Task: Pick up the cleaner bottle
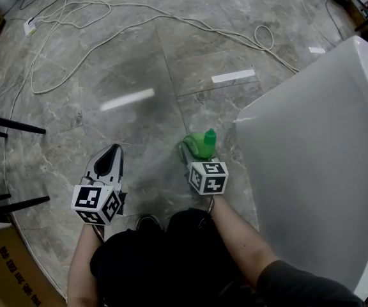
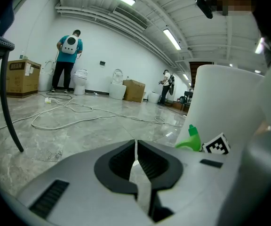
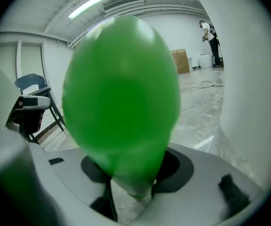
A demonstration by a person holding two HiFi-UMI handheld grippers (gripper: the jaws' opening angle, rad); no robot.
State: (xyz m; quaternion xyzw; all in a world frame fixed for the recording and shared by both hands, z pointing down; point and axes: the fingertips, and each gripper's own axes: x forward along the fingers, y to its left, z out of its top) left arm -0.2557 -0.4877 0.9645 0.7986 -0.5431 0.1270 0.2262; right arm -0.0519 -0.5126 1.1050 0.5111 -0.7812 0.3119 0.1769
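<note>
The right gripper (image 1: 195, 157) is sitting just left of the big white tub (image 1: 312, 158), pinching the upright green cleaner bottle (image 1: 204, 142) standing on the floor directly beyond it, while the left gripper (image 1: 110, 152) is hanging pressed together, empty, farther left.

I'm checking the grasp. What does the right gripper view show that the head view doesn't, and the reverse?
Right gripper view only: the cleaner bottle wedged between the jaws of the right claw, touching both. Head view only: the left claw off to the side, away from the bottle, and a cable on the floor. Both: the cleaner bottle beside the white fixture.
</note>
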